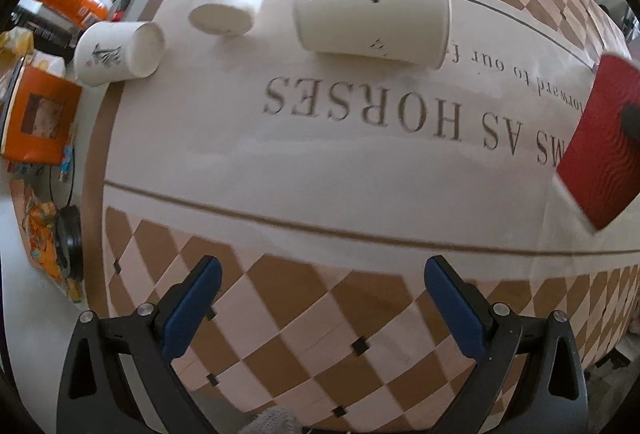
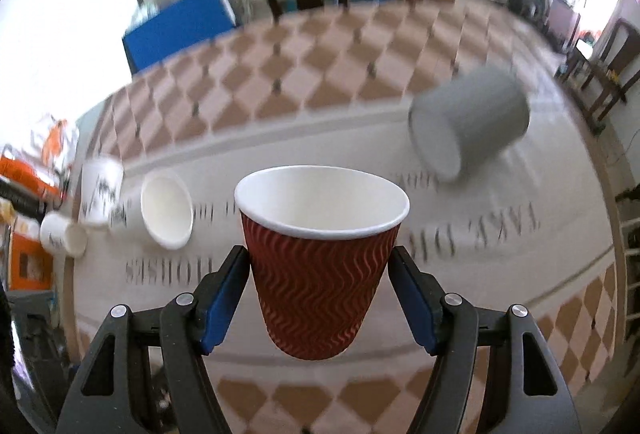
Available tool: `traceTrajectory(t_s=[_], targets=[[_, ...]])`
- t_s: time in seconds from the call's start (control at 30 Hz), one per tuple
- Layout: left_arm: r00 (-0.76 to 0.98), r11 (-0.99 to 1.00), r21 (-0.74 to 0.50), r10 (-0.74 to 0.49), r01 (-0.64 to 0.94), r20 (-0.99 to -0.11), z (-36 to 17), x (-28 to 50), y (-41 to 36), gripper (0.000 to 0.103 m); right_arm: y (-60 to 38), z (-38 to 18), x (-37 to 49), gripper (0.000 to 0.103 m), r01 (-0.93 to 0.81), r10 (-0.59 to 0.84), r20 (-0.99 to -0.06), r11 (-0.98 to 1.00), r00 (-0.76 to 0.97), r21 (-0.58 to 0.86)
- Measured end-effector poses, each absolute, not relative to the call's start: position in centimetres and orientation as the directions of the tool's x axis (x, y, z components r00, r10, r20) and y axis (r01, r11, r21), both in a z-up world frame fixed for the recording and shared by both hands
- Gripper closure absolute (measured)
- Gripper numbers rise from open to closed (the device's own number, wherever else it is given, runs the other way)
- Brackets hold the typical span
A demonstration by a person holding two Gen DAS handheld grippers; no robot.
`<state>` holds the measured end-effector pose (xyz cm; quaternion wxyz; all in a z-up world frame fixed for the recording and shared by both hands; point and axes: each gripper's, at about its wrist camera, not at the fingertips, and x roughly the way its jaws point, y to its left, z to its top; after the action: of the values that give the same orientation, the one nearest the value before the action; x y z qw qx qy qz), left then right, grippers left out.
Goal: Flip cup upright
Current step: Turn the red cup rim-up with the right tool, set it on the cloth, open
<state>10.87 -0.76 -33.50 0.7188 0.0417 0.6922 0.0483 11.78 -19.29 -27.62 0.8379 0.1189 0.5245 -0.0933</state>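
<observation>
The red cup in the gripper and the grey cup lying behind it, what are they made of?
The red cup looks like paper: a matte, wavy ribbed sleeve, plain white inside and a rolled white rim. The grey cup is blurred; its flat, dull wall suggests paper or plastic, but I cannot tell which.

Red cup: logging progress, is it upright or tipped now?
Upright: red cup sits mouth-up, its white inside showing, between the right gripper's jaws.

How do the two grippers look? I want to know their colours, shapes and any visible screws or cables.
The left gripper and right gripper look the same: black plastic frames with triangular cut-outs, silver round screw heads at the joints, and two fingers faced with flat blue pads. No cables, markings or sleeves are visible.
</observation>
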Motion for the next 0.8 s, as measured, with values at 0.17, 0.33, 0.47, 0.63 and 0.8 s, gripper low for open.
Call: traceTrajectory(t_s=[0.17, 0.33, 0.47, 0.63, 0.8], targets=[[0.050, 0.992, 0.129, 0.128, 0.006, -0.990, -34.6, 11.8, -1.8, 0.000, -18.8, -28.4, 11.3, 0.030, 0.261, -0.100, -0.838, 0.964, 0.536, 0.052], [0.058, 0.992, 0.126, 0.125, 0.017, -0.990, -34.8, 11.3, -1.7, 0.000, -16.9, -29.0, 9.2, 0.029, 0.218, -0.126, -0.797, 0.976, 0.591, 0.007], [0.065, 0.992, 0.123, 0.121, 0.020, -0.991, -34.9, 10.0, -0.3, 0.000, -16.4, -29.2, 7.8, 0.027, 0.211, -0.123, -0.800, 0.977, 0.587, 0.004], [0.079, 0.993, 0.116, 0.113, 0.033, -0.991, -34.1, 9.2, 0.5, 0.000, -15.7, -30.2, 6.4, 0.026, 0.190, -0.104, -0.842, 0.982, 0.529, -0.002], [0.102, 0.992, 0.117, 0.112, 0.044, -0.988, -32.6, 8.2, 1.2, 0.000, -15.4, -30.1, 4.6, 0.015, 0.195, -0.101, -0.857, 0.981, 0.505, -0.001]])
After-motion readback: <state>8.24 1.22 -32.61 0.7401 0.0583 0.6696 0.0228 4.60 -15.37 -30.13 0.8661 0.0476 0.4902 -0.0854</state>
